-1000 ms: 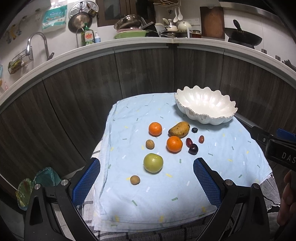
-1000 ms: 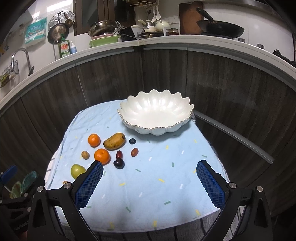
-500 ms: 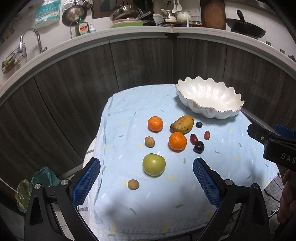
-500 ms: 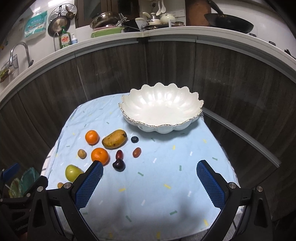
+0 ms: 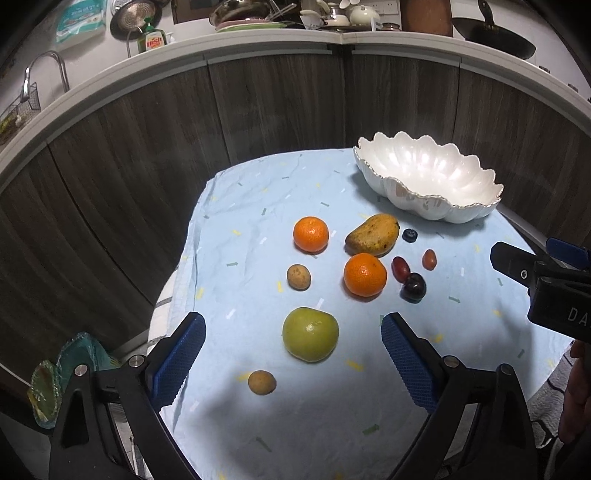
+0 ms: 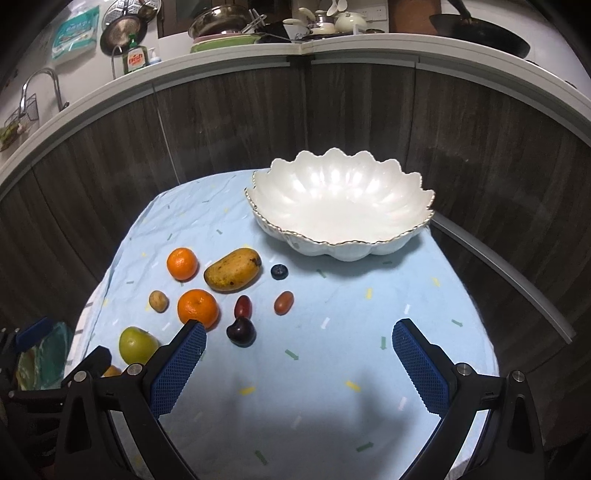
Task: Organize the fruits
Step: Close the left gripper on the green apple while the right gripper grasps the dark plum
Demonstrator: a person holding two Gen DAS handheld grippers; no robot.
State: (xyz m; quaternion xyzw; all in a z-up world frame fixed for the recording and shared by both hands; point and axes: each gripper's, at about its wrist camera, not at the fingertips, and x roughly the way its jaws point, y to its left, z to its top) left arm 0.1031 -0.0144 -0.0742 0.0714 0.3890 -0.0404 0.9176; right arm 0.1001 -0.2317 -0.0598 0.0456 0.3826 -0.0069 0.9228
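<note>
Dark wood-grain cabinet fronts (image 5: 280, 107) curve behind the bench under a pale worktop (image 6: 332, 46). On it stand a soap bottle (image 5: 154, 40), stacked pans (image 6: 221, 22) and a wok (image 5: 493, 35). A tap (image 5: 44, 74) rises at far left.

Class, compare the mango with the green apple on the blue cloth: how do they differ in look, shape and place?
The mango is yellow-orange with dark specks; the green apple is plain pale green. The mango is long and lies on its side; the apple is round. The mango lies nearer the white bowl; the apple lies nearer the camera. Both rest loose on the cloth, outside the bowl.
</note>
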